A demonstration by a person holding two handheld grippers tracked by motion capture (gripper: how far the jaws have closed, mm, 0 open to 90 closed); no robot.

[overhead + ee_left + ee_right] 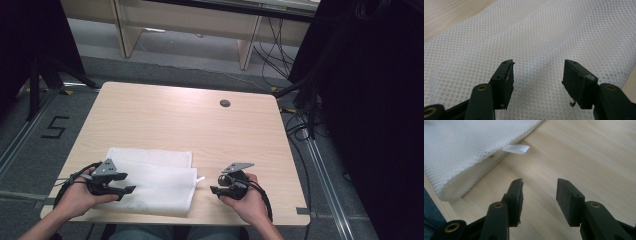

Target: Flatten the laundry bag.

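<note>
White mesh cloth (152,182) lies folded on the table (175,115), near edge, left of centre, at about 7 o'clock from the table's middle. A second layer sticks out behind it at 12 o'clock. A small white tag (200,178) pokes off its right edge at 3 o'clock.

Left gripper (127,190) hangs over the cloth's left end, jaws apart, nothing between them. Right gripper (214,190) sits just off the cloth at 3 o'clock over bare wood, jaws also spread and empty.

Looks like you are about to grab the cloth for folding or spreading. Drop the left jaws straight down so one pad slides under the edge. Mesh is thin and slack, so pinch all layers or only the top one lifts. Bring the right gripper in toward the tag side, take the corner, and lift both ends evenly.

The left gripper view shows the weave close up (536,37) and a soft crease running diagonally. The right gripper view shows the rolled thickness of the cloth's edge (469,177) and the looped tag (516,148). The high view gives the layout and the dark cable hole (225,103) at 12 o'clock.
</note>
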